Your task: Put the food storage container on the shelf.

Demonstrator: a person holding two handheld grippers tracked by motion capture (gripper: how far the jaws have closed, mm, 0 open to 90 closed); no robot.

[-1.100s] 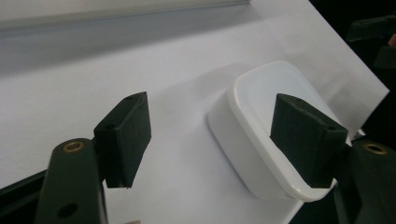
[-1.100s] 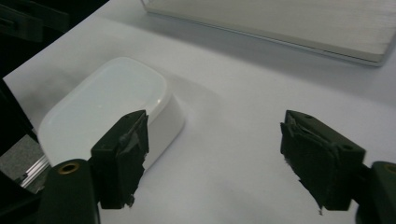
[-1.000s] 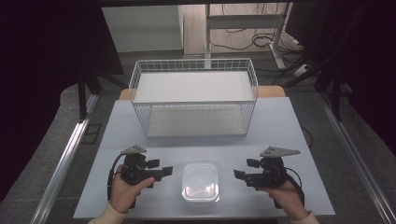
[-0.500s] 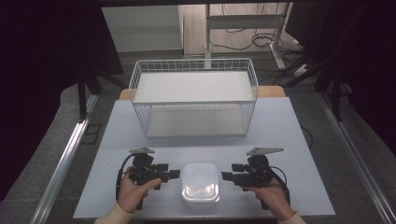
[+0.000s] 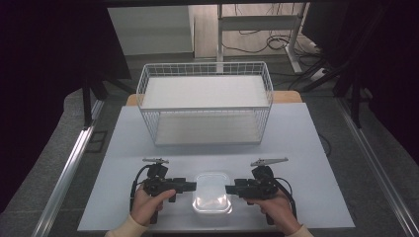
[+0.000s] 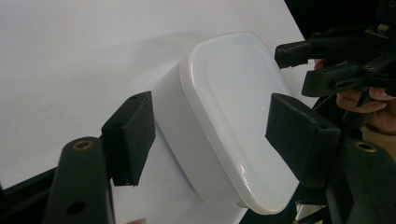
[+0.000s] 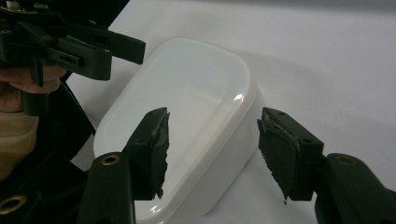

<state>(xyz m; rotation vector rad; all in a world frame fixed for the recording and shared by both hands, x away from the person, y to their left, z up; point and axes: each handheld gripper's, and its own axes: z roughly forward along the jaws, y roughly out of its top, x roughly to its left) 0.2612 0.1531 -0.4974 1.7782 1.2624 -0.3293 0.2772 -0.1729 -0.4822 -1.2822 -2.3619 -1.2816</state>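
Container point(image 5: 212, 198), a lidded translucent plastic box, sits near the front edge of the pale table point(image 5: 306, 148), directly between the two tools. Left tool point(image 5: 191, 186) points rightward at its left side, tips just beside the lid rim; in the left gripper view its jaws stand released, one on each side of the container's end point(image 6: 224, 121), apparently not touching. Right tool point(image 5: 228, 189) points leftward at the opposite side, jaws likewise spread around the box point(image 7: 187, 121). Both hands grip their handles low, forearms coming in from the near edge. Well behind stands a white wire basket point(image 5: 205, 106).
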